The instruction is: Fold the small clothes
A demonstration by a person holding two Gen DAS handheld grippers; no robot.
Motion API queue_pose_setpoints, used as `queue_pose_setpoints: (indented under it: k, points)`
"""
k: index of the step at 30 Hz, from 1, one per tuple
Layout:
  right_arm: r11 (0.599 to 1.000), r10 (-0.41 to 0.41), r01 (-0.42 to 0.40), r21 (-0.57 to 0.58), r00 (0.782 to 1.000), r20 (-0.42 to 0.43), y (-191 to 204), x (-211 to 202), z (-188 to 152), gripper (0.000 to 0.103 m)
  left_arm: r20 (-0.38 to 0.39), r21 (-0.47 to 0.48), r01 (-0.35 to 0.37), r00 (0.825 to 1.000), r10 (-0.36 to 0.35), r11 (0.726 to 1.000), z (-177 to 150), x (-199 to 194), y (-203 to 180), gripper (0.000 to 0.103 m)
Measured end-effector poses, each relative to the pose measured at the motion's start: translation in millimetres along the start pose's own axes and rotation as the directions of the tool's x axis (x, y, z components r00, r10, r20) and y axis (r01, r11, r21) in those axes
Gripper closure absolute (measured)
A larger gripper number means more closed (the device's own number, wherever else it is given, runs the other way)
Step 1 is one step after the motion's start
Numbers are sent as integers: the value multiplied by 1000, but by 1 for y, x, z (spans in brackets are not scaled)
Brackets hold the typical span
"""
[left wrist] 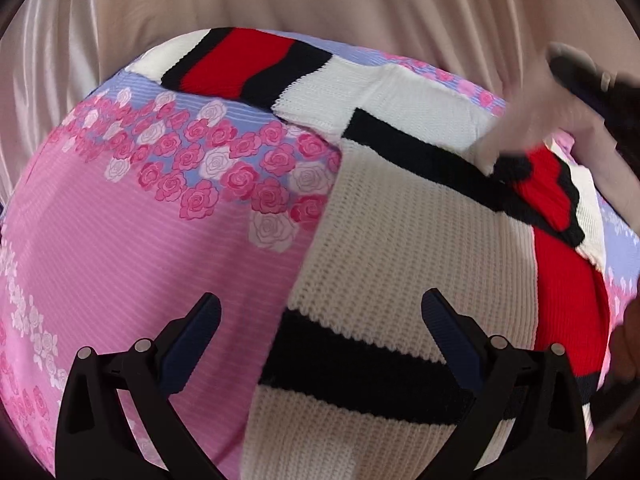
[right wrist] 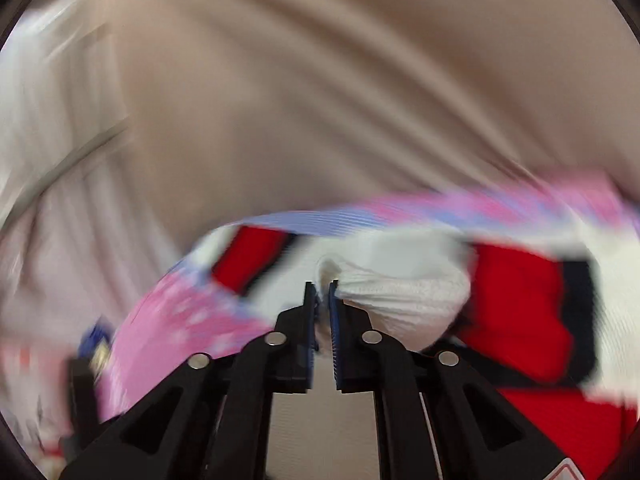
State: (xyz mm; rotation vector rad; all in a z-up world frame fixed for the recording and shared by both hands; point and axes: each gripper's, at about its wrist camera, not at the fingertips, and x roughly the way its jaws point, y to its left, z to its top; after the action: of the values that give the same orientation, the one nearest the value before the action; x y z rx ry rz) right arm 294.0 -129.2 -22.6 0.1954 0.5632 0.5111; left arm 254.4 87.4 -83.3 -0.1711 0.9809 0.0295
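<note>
Pinching a white fold of the sweater (right wrist: 404, 300), right gripper (right wrist: 322, 304); left gripper (left wrist: 320, 320) spread above sweater on floral cloth (left wrist: 120, 240).

The left gripper (left wrist: 320, 320) hangs wide open above a cream knit sweater (left wrist: 400, 248). The sweater lies on a pink rose-print cloth (left wrist: 120, 248).

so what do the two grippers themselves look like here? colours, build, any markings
Both match: matte black angular linkage arms with triangular cut-outs and round silver pivot pins. The left gripper has dark navy ribbed pads on its fingers. The right gripper has brighter blue ribbed pads, plus part of a red-edged triangular sticker at its lower right corner. No cables or sleeves visible.
</note>
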Motion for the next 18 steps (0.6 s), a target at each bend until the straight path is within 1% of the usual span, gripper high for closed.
queue_pose_setpoints:
  k: [1, 2, 3, 4, 6, 7, 9, 10, 11, 12, 13, 14, 15, 16, 17, 18]
  points:
    - [1000, -21, 21, 9, 1000, -5, 1, -1, -5, 71, -1, -5, 13, 1000, -13, 1000, 3, 0, 0, 5]
    - [996, -67, 67, 52, 998, -10, -9, -6, -14, 69, -2, -4, 35, 999, -35, 999, 7, 1, -2, 5]
    - [988, -112, 113, 105, 994, -22, -22, -12, -22, 69, -5, 1, 55, 998, -55, 999, 11, 3, -4, 5]
    - [970, -165, 170, 175, 985, -42, -42, -24, -35, 68, -6, 4, 70, 998, -70, 998, 16, 6, -9, 5]
    - [910, -271, 289, 296, 957, -103, -81, -51, -60, 64, 10, 20, 110, 994, -110, 994, 26, 12, -20, 5]
    - [870, -321, 352, 344, 936, -145, -105, -68, -77, 64, 17, 38, 125, 992, -125, 991, 31, 18, -27, 5]
    - [819, -371, 422, 388, 907, -201, -136, -81, -94, 64, 22, 57, 116, 993, -118, 992, 44, 40, -42, 5]
    - [791, -380, 439, 426, 898, -221, -156, -90, -102, 64, 6, 35, 106, 994, -106, 994, 53, 56, -46, 5]
    - [773, -386, 448, 449, 894, -228, -170, -95, -107, 64, -13, 1, 95, 995, -95, 995, 60, 68, -48, 5]
    - [755, -396, 457, 470, 889, -229, -181, -99, -110, 64, -22, -42, 101, 995, -102, 994, 68, 77, -47, 5]
    - [741, -403, 464, 485, 886, -231, -190, -101, -111, 64, -13, -85, 92, 996, -93, 992, 76, 83, -44, 6]
    - [720, -417, 477, 504, 878, -235, -202, -103, -111, 64, 12, -123, 85, 996, -84, 989, 84, 85, -42, 14]
    - [708, -419, 475, 522, 878, -230, -209, -104, -111, 63, 24, -137, 91, 996, -89, 986, 91, 86, -41, 26]
    - [693, -422, 470, 546, 879, -221, -215, -102, -111, 63, 26, -144, 80, 997, -77, 986, 98, 87, -42, 33]
    - [677, -425, 460, 574, 882, -205, -224, -101, -111, 63, 26, -158, 70, 997, -67, 985, 106, 86, -43, 42]
    - [666, -418, 439, 603, 889, -186, -232, -99, -110, 64, 32, -171, 80, 997, -76, 982, 113, 85, -43, 50]
